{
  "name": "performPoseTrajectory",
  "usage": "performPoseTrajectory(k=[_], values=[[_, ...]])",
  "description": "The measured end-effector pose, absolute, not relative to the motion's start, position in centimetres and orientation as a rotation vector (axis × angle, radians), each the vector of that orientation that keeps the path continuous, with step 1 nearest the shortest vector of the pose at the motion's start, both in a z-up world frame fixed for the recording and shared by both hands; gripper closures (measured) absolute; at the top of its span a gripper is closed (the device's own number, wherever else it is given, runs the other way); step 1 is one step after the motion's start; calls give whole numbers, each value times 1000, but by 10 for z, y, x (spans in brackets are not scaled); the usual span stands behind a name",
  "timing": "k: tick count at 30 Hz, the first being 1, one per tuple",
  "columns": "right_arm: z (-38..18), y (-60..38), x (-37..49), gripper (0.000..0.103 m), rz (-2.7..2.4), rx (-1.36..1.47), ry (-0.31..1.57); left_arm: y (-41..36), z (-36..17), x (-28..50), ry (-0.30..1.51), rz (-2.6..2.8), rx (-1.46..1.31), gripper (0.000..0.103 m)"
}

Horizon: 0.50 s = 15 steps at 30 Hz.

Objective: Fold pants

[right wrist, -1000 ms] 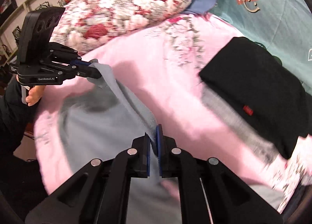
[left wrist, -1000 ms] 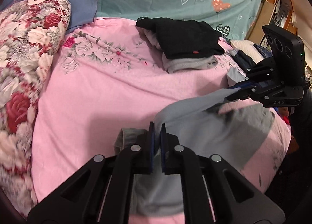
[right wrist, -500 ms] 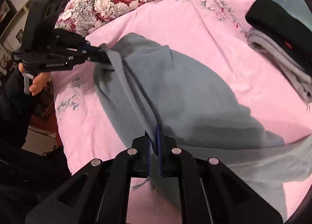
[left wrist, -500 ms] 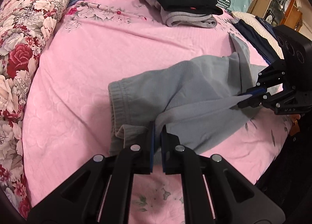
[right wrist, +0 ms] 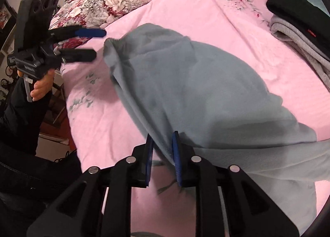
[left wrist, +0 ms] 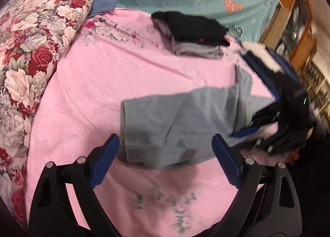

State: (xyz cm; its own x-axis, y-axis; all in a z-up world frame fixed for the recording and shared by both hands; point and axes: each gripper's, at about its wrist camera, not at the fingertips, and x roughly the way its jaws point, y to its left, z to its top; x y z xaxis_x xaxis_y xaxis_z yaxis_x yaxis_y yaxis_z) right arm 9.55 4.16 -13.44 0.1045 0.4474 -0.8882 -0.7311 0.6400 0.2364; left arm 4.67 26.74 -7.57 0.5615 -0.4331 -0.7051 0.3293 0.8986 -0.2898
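Note:
The grey pants lie folded over on the pink bedsheet, waistband towards my left gripper. My left gripper is wide open and empty, just short of the waistband; it also shows in the right wrist view, apart from the cloth. My right gripper has its jaws partly open with a fold of the grey pants lying loosely between them. In the left wrist view it is blurred at the pants' right end.
A stack of folded black and grey clothes sits at the back of the bed. A floral pillow lies on the left. Dark clothes are piled at the right edge. The bed's front edge is close below both grippers.
Both grippers lowered the pants onto the bed. My left gripper opened wide and let go of the waistband. My right gripper's jaws have begun to open.

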Motion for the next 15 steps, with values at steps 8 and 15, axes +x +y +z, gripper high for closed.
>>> performPoseTrajectory(k=[8, 15], values=[[-117, 41, 81, 76, 991, -222, 1186, 230, -76, 61, 894, -401, -375, 31], [-115, 36, 98, 79, 879, -190, 1108, 204, -118, 62, 1056, -346, -348, 97]])
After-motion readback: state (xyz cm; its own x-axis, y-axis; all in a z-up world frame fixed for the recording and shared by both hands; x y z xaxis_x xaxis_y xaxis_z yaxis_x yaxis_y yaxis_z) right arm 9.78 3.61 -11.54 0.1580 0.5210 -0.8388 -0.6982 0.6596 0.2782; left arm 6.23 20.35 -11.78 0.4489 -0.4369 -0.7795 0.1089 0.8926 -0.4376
